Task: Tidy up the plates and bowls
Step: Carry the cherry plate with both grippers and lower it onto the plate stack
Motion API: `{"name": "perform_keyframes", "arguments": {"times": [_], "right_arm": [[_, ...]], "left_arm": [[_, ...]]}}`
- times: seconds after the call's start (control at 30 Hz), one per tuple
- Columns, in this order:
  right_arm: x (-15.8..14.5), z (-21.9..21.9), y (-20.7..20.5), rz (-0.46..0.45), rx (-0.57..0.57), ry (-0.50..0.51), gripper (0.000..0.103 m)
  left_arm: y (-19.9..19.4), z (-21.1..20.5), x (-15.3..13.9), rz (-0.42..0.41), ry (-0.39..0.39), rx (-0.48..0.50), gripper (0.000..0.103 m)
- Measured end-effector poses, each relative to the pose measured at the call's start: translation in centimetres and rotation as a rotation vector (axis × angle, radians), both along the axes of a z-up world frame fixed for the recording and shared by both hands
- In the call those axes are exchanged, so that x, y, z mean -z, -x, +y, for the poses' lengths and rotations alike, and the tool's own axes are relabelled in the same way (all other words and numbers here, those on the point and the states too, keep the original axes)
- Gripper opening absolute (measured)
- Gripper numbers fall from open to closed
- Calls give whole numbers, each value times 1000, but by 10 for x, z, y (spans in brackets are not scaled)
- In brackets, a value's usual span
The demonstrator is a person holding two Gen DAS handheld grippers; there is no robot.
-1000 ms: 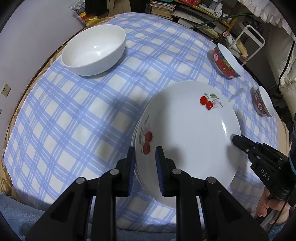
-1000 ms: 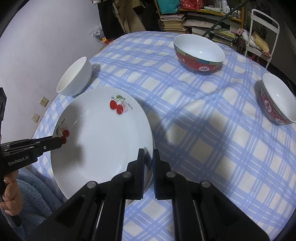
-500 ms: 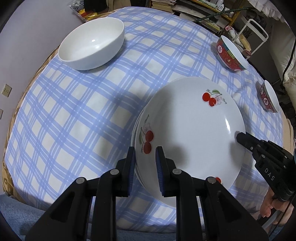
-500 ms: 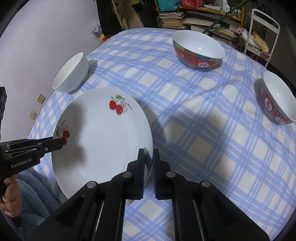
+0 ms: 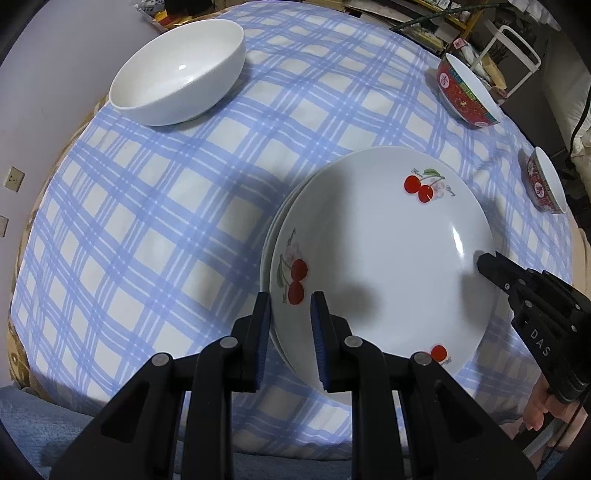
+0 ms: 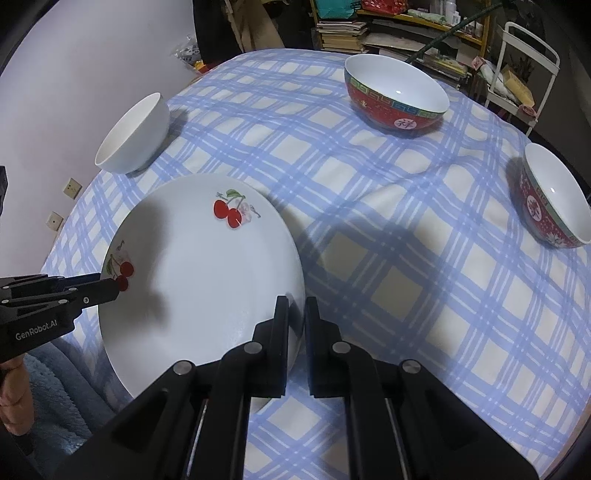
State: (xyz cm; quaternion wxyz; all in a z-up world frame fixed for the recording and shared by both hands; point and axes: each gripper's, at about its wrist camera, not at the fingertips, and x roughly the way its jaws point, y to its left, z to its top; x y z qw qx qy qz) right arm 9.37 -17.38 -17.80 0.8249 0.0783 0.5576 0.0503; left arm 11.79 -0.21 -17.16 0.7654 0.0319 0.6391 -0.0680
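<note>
A stack of white plates with red cherries point(image 5: 380, 258) point(image 6: 199, 280) is held from both sides over the blue checked tablecloth point(image 5: 166, 206). My left gripper point(image 5: 291, 299) is shut on the stack's left rim, one finger outside and one on top. My right gripper point(image 6: 297, 301) is shut on the opposite rim of the top plate; its tip shows as the right gripper point(image 5: 480, 260) in the left wrist view. A plain white bowl point(image 5: 177, 70) point(image 6: 133, 136) stands at the far left. A large red bowl point(image 6: 397, 92) and a smaller red bowl point(image 6: 554, 199) stand far right.
The round table's edge drops off at the left towards a wall with sockets point(image 5: 14, 179). Behind the table are shelves of books point(image 6: 343, 33) and a white metal rack point(image 6: 524, 55). A blue fleece cloth point(image 5: 37, 424) lies below the near edge. A hand point(image 5: 535, 417) grips the right tool.
Both grips stay as they were. The bowls and cloth have slid slightly up in both views, and a third cherry on the plate's near edge has come into the left wrist view.
</note>
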Motion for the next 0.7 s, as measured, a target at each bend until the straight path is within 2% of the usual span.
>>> {"name": "perform_keyframes", "arguments": {"times": [0.23,0.47,0.6,0.7], "right_arm": [[0,6,-2,1,-16,29,9],[-13,4,2,-49,-8,25,12],[-24,5,1,-102,-14,19,13],[-35,7,-4,-148,-27,10,17]], "left_arm": [[-5,4,1,8,4,-12,20],[1,1,-18,-47,-17,8,24],[0,6,-28,-76,-30,-10,30],[-6,20,-41,-109,-2,-56,45]]}}
